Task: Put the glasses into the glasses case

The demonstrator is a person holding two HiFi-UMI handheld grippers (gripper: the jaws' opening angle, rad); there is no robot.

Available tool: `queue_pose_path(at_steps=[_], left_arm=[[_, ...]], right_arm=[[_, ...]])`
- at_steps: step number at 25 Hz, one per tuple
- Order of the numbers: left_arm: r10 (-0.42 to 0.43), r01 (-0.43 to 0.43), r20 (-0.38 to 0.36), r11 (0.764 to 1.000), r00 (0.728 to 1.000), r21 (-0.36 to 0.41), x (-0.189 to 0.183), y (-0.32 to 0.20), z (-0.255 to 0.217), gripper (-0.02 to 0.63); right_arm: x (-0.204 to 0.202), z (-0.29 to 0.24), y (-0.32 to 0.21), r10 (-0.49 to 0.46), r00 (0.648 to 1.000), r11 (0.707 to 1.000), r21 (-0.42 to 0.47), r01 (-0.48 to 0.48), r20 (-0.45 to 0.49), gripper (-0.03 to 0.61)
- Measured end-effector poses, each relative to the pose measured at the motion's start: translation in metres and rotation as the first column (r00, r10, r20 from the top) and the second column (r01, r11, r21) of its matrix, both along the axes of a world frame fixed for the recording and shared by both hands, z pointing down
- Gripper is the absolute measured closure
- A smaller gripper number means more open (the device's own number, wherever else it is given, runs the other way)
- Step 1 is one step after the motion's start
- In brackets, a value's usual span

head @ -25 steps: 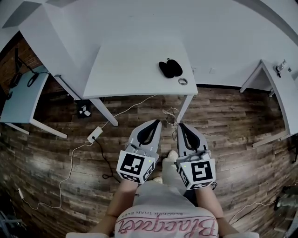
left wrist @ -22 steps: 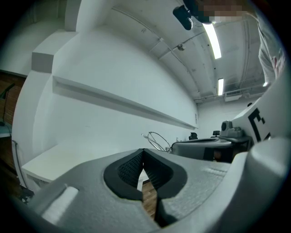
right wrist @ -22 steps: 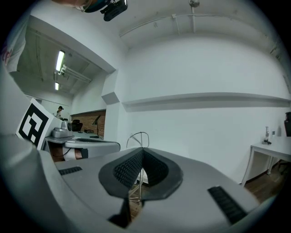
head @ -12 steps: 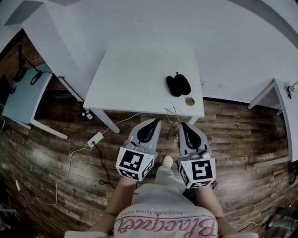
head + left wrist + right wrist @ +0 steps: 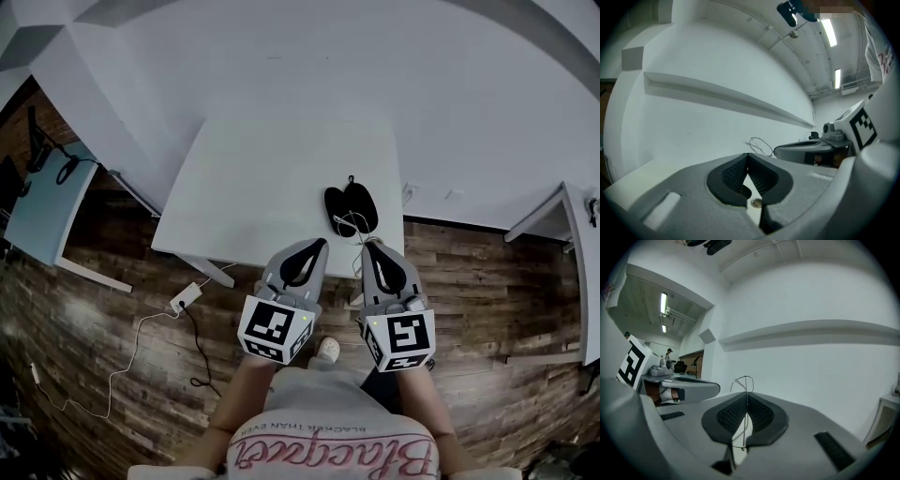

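A black glasses case [image 5: 350, 206] lies open on the white table [image 5: 272, 187], near its front right corner. My right gripper [image 5: 368, 247] is shut on thin wire-framed glasses [image 5: 350, 225], which hang just in front of the case in the head view. In the right gripper view one wire lens loop [image 5: 743, 382] sticks out past the closed jaws of the right gripper [image 5: 746, 393]. My left gripper [image 5: 318, 246] is shut and holds nothing; it hangs beside the right one over the table's front edge. From the left gripper [image 5: 747, 156] the glasses [image 5: 760, 145] show at the right gripper's tip.
A blue-grey table [image 5: 45, 204] stands at the left and another white table [image 5: 577, 253] at the right. A white adapter [image 5: 185, 298] and cables lie on the wooden floor [image 5: 112, 347]. A white wall rises behind the table.
The table and case have drawn closer to me. Both grippers, once over the floor, now reach the table's front edge. The right gripper has kept hold of the glasses.
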State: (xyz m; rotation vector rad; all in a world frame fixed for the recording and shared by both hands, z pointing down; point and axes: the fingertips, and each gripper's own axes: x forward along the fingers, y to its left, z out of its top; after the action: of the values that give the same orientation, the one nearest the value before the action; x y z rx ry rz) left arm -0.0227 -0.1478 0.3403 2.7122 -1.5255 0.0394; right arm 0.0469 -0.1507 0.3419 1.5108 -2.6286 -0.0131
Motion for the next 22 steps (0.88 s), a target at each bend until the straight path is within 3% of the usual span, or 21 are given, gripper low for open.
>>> queue_pose_path(at_steps=[13,18,22], left_arm=[[-0.022,0.022,0.005,0.996,1.0,-0.088,-0.009,-0.08,0.036,0.609],[0.031,-0.025,0.038,0.991,0.999,-0.131,-0.004,-0.122,0.057,0.609],[0.068,-0.058,0.051,0.984,0.996,-0.166,-0.001,-0.156,0.07,0.608]], right_arm=[[0.015,0.082,-0.114,0.003,0.997,0.982,-0.19,-0.018,-0.08,0.566],[0.021,0.127,-0.157,0.018,0.993,0.951,-0.304,-0.052,-0.116,0.565],[0.022,0.161,-0.189,0.033,0.991,0.909,-0.408,-0.083,-0.128,0.565]])
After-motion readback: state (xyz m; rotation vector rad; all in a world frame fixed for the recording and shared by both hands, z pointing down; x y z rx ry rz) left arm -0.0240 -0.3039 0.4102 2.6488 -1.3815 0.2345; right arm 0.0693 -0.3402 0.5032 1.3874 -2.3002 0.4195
